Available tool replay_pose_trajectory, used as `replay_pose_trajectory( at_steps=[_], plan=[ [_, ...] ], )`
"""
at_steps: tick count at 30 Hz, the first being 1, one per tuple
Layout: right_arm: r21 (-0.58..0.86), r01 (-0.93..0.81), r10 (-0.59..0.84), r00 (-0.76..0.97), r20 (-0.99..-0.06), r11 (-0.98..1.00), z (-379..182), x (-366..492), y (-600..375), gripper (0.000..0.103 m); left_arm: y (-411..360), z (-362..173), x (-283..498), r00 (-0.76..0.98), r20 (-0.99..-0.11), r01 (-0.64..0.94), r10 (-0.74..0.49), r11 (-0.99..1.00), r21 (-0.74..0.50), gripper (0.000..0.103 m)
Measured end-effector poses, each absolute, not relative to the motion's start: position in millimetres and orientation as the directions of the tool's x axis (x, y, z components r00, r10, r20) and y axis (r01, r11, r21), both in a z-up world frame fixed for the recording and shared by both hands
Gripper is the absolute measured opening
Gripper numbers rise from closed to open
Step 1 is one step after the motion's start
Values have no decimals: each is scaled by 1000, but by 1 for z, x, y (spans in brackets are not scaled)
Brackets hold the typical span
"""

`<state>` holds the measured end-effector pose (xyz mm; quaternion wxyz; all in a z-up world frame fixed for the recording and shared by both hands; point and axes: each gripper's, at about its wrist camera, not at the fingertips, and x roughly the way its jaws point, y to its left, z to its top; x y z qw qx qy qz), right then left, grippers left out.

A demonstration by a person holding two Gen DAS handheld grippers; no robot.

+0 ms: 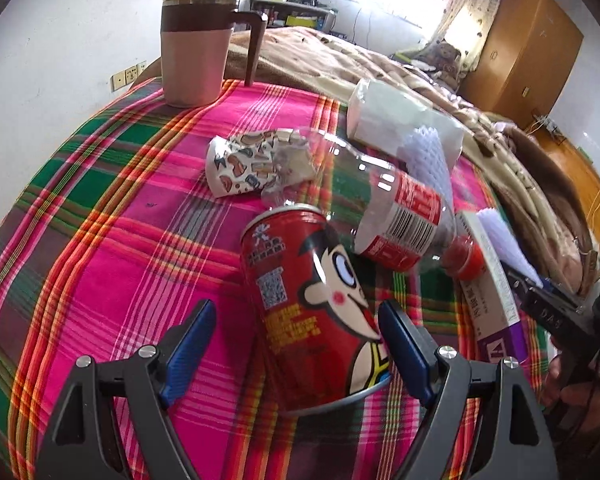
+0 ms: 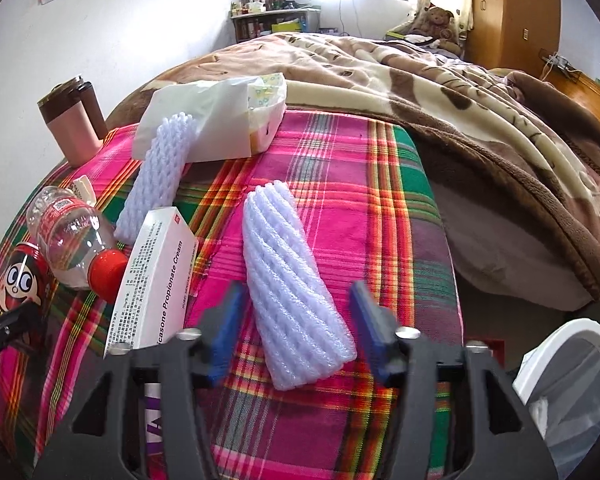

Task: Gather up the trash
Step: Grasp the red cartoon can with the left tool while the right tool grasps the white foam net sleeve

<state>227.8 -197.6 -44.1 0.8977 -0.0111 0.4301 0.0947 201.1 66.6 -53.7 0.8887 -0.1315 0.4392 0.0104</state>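
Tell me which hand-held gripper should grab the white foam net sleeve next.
Right. The right hand-held gripper already has the white foam net sleeve between its blue pads, not yet pressing. The left hand-held gripper straddles the red cartoon drink can instead.

Bed surface covered by a pink, green and red plaid cloth (image 2: 340,184), with a brown-and-cream blanket (image 2: 440,92) bunched along its far edge. Lying directly on the cloth: a red cartoon-printed can (image 1: 312,312); a clear plastic bottle (image 1: 384,216) with red cap, on its side; a crumpled paper cup (image 1: 256,162); a white cream box (image 2: 156,276); two white foam net sleeves (image 2: 292,304), (image 2: 160,184); a white tissue pack (image 2: 216,120). An upright pink mug (image 1: 196,48) stands at the far corner.
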Motion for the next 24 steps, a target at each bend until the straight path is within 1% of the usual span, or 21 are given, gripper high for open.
replay_pose_trajectory(
  at_steps=[1,2,4,5,7,12,24],
  plan=[
    [64,-178,161,610,-776,982,-44,229,-198,40,68,-55,202,611,-786,-140,-99,963,-230,84],
    [71,-177,166,607,-777,982,-44,229,-199,38,69,-55,203,610,-786,-142,-104,961,-237,83],
    [76,-176,169,609,-775,981,-44,228,-200,32,70,-56,204,611,-783,-144,-111,958,-248,76],
    [74,-176,168,612,-773,982,-43,227,-200,31,71,-56,205,612,-782,-141,-118,957,-254,74],
    [76,-178,171,616,-769,981,-43,226,-200,27,69,-55,205,617,-776,-132,-127,956,-261,63],
    [84,-178,178,629,-757,981,-40,217,-200,25,69,-53,202,621,-774,-132,-122,957,-257,62],
    [129,-167,209,658,-723,977,-30,197,-204,24,64,-47,186,633,-765,-114,-116,964,-241,58]
  ],
)
